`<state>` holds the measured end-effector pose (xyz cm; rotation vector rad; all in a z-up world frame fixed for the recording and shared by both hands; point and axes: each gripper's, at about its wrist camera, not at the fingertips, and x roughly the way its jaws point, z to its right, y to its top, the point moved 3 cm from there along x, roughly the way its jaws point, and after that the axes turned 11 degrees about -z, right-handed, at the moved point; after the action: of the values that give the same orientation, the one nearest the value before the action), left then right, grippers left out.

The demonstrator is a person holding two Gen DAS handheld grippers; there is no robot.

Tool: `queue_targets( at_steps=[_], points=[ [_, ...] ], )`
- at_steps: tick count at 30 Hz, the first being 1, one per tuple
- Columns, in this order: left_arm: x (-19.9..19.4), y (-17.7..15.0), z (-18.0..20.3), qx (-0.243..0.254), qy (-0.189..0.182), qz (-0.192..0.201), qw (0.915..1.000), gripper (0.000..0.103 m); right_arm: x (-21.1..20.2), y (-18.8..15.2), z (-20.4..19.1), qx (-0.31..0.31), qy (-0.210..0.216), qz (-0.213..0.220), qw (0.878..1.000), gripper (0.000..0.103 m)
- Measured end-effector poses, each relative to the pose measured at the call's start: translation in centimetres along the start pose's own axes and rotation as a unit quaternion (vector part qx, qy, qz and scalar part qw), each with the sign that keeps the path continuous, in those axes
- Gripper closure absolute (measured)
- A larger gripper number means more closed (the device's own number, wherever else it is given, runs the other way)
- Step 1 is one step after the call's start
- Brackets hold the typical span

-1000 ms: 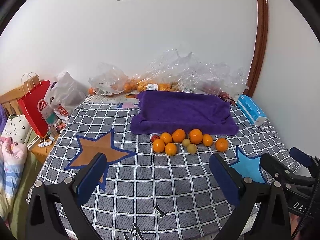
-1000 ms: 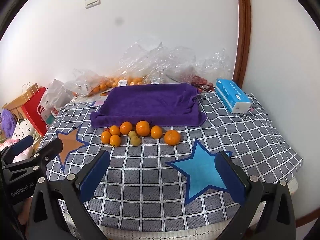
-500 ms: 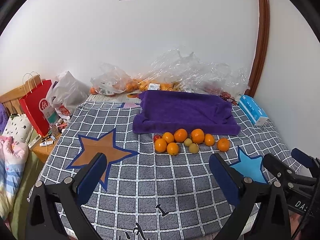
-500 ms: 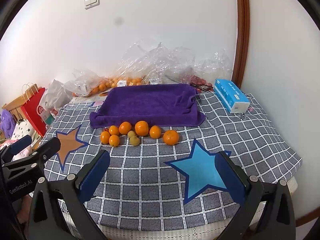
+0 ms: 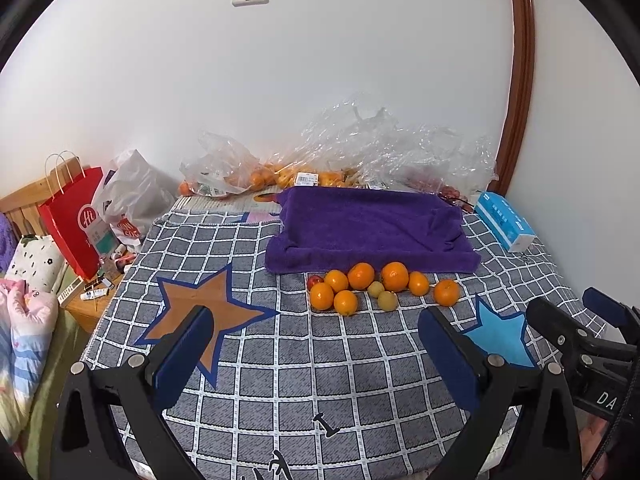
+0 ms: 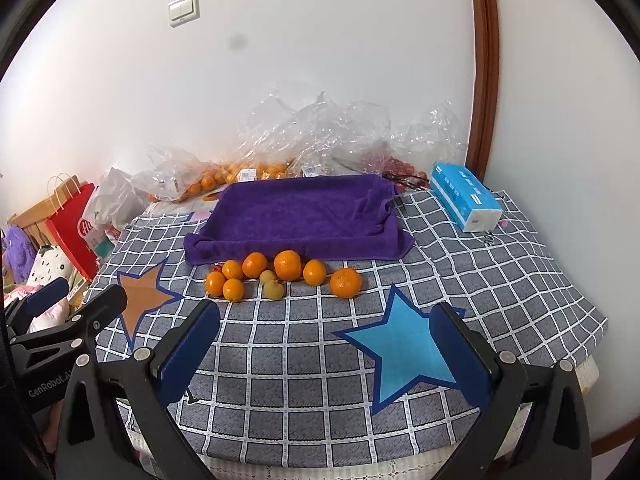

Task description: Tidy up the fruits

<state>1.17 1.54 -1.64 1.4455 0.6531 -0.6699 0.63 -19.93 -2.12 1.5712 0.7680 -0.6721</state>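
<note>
Several oranges [image 5: 361, 276] [image 6: 287, 265] lie in a loose row on the checked tablecloth, just in front of a purple towel [image 5: 370, 228] [image 6: 304, 216]. Two small yellow-green fruits [image 5: 387, 301] [image 6: 273, 290] sit among them, and a small red fruit [image 5: 315, 280] rests at the row's left end. My left gripper [image 5: 316, 332] hovers open over the near cloth, well short of the fruit. My right gripper [image 6: 326, 332] is open too, nothing between its fingers, also short of the row. Each gripper shows at the edge of the other's view.
Crumpled clear plastic bags [image 5: 360, 152] with more oranges line the wall behind the towel. A blue tissue pack [image 5: 505, 220] [image 6: 464, 196] lies at the right. A red paper bag [image 5: 76, 220] and a white bag stand off the table's left edge. Bedding lies lower left.
Both views have drifted only slightly; the fruit row sits a touch higher in each frame. Both grippers remain open and the fruit has not moved.
</note>
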Motion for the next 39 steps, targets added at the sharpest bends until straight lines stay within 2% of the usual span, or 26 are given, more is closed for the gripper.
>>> queue_targets(
  at_steps=[16,24,31,39],
  points=[
    [2.7,1.0,-0.5,0.001,-0.007,-0.019,0.9998,0.0,2.3,0.9,0.2,0.003,0.002,0.005,1.0,0.0],
    [5.3,1.5,-1.4,-0.014,-0.018,-0.037,0.999,0.0,5.0,1.5,0.5,0.005,0.005,-0.01,1.0,0.0],
    [6.8,2.1,-1.2,0.001,-0.009,-0.043,0.999,0.001,7.4,2.3,0.6,0.009,0.004,-0.021,1.0,0.0],
    [9.4,2.5,-1.5,-0.012,-0.02,-0.062,0.9978,0.001,10.2,3.0,1.4,0.017,0.028,-0.044,0.998,0.003]
  ],
)
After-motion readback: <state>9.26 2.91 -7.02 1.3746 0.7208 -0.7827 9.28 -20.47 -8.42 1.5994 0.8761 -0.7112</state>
